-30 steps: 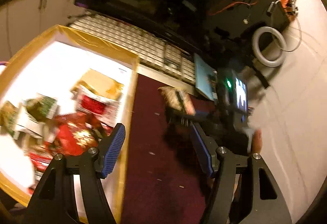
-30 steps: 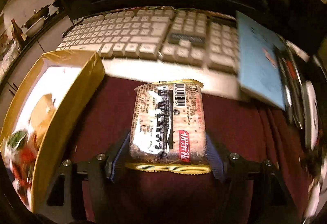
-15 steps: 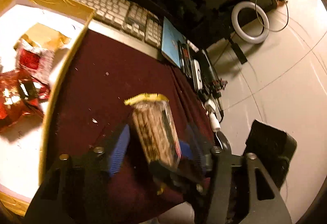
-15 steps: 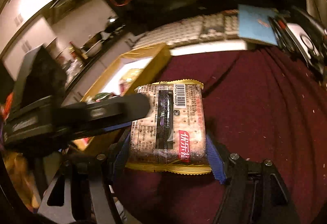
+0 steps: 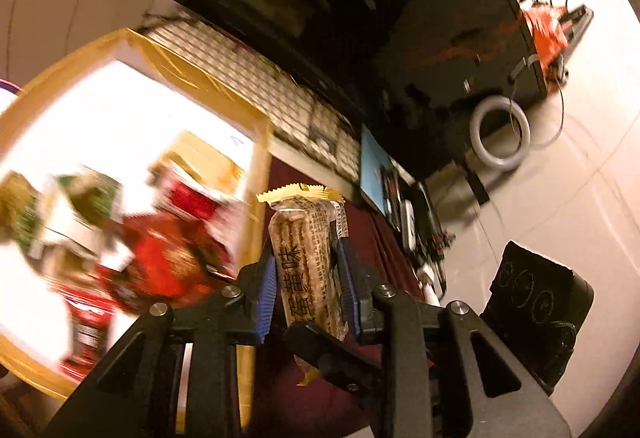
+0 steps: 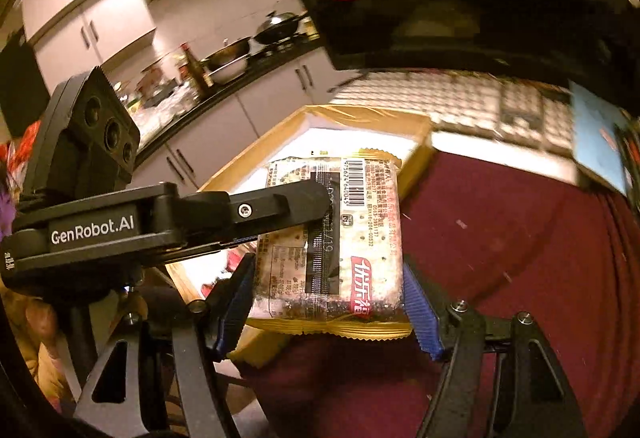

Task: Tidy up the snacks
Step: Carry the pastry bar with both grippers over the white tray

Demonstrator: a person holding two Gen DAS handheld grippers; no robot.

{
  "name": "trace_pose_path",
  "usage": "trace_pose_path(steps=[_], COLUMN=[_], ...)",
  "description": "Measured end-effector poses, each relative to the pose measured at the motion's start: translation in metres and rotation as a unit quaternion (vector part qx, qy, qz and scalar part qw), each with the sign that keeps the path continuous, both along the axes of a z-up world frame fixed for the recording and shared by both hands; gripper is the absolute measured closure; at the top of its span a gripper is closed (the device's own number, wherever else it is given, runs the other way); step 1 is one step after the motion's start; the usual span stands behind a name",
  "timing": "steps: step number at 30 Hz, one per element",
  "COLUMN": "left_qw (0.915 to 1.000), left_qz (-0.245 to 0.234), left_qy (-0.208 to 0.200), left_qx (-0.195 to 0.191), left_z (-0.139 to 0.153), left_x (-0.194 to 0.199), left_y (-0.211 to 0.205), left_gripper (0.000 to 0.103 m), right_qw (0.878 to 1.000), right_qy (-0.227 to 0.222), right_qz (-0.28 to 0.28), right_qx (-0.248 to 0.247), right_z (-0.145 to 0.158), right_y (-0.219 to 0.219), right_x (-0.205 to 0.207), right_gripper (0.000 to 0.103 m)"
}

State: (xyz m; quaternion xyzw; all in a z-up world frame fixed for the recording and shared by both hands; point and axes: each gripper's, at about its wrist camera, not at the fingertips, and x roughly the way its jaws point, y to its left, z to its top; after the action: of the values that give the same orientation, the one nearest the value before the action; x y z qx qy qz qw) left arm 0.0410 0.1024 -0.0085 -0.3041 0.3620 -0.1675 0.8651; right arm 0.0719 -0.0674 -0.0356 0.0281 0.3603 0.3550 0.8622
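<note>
The cracker packet (image 6: 332,242) is held in the air above the maroon worktop (image 6: 520,246), just right of the yellow-rimmed box (image 5: 256,158), and both tongs are on it. The right tongs (image 6: 328,302) grasp it across its width, blue pads at its 2 long sides, exactly as they did 1 second ago. The left tongs (image 5: 308,282) are the change: 1 second ago they stood wide and empty over the box edge; half a second ago they straddled the packet loosely; now they are closing across its thin dimension, and in the left wrist view both blue pads appear to sit against its faces. In the right wrist view 1 black finger (image 6: 276,204) of the left tongs crosses the packet's printed face from 9 o'clock. The box lies at 9 o'clock of the packet in the left wrist view and already holds red and green snack bags (image 5: 160,258), blurred. The keyboard (image 5: 280,106) lies at 12 o'clock beyond the box. Judgement: a hand-to-hand transfer is under way, with the packet still outside the box. The right tongs need to release before the left can carry it over the rim; a premature release risks a drop onto the worktop.
</note>
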Motion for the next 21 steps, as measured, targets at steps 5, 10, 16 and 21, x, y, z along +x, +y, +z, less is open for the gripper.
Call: trace_pose_path(steps=[5, 10, 16, 21], left_qw=[0.9993, 0.9982, 0.9979, 0.9977], left_qz=[0.027, 0.034, 0.035, 0.021], left_qy=[-0.002, 0.006, 0.006, 0.036], left_qx=[-0.024, -0.048, -0.054, -0.053], left_z=[-0.001, -0.009, -0.011, -0.006], left_x=[0.003, 0.014, 0.027, 0.058], left_y=[0.037, 0.06, 0.079, 0.091], left_gripper=[0.077, 0.077, 0.077, 0.077], right_qw=[0.999, 0.998, 0.998, 0.997], right_qy=[-0.014, -0.012, 0.009, -0.021], right_qz=[0.037, 0.05, 0.054, 0.059], right_qx=[-0.018, -0.034, -0.032, -0.049], right_z=[0.004, 0.003, 0.0, 0.013], right_y=[0.042, 0.066, 0.084, 0.101], right_x=[0.01, 0.022, 0.041, 0.056], right_gripper=[0.032, 0.031, 0.033, 0.033])
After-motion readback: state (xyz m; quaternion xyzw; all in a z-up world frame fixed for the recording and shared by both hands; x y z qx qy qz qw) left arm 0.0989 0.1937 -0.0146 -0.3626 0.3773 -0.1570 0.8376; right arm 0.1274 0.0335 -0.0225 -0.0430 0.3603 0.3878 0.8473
